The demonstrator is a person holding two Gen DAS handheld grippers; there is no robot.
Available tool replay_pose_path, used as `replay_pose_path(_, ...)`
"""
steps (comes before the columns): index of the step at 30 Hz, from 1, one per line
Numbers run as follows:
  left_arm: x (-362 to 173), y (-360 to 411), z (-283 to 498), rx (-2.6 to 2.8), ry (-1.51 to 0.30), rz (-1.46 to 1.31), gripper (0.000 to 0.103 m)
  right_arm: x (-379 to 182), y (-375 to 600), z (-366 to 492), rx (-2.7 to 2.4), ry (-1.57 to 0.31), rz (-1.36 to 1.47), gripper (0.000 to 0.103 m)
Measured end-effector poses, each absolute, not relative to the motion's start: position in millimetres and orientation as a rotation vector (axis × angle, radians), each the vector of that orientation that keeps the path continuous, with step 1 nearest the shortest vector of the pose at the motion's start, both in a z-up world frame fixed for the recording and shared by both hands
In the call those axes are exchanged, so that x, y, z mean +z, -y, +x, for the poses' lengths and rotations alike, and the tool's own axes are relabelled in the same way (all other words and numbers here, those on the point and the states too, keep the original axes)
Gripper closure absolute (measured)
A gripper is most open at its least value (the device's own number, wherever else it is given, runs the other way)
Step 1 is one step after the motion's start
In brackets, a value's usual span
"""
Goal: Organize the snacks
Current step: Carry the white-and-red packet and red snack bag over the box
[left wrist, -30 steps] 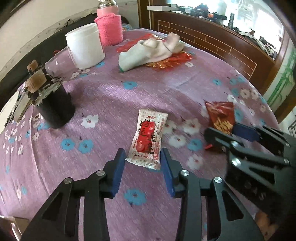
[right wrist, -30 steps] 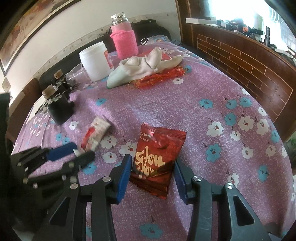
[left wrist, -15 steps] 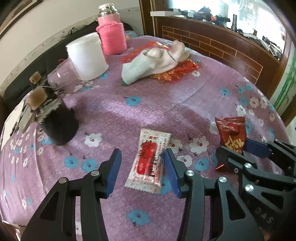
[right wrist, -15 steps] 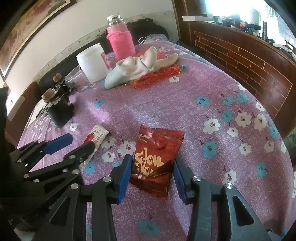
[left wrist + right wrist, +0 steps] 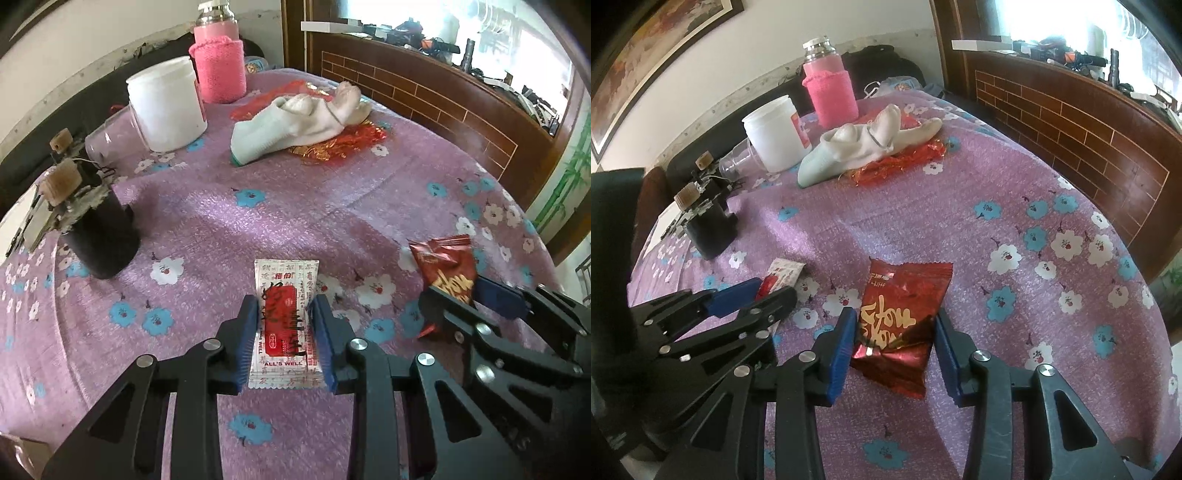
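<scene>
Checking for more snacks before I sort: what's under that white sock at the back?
The white sock lies on crinkled red foil wrappers, which stick out along its near and right sides. What is beneath its middle stays covered, so any whole snack there cannot be seen.
</scene>
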State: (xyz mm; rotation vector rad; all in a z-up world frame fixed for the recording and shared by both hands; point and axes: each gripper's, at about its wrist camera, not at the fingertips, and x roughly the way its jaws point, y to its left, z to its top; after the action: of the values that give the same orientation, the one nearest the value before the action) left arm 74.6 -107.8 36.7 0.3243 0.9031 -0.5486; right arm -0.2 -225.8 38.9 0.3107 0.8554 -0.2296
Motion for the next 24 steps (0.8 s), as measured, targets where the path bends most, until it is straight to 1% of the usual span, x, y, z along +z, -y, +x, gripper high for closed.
replay_pose_path(7,62,89,51,-0.543,-0.869,0.278,0.076,42,225,-2,-0.228,-0.837,0.305,0.060)
replay_pose_path(13,73,66,27,-0.519,-0.860,0.241,0.076,47,219,-5,-0.202,-0.811,0.291,0.060)
replay_pose_path(18,82,39,4,-0.479,-0.838,0.200,0.076,54,207,-10,-0.173,-0.772,0.253,0.060)
replay_pose_path(24,84,0,-19,-0.436,-0.843,0.085,0.076,54,187,-13,-0.133,-0.759,0.201,0.060)
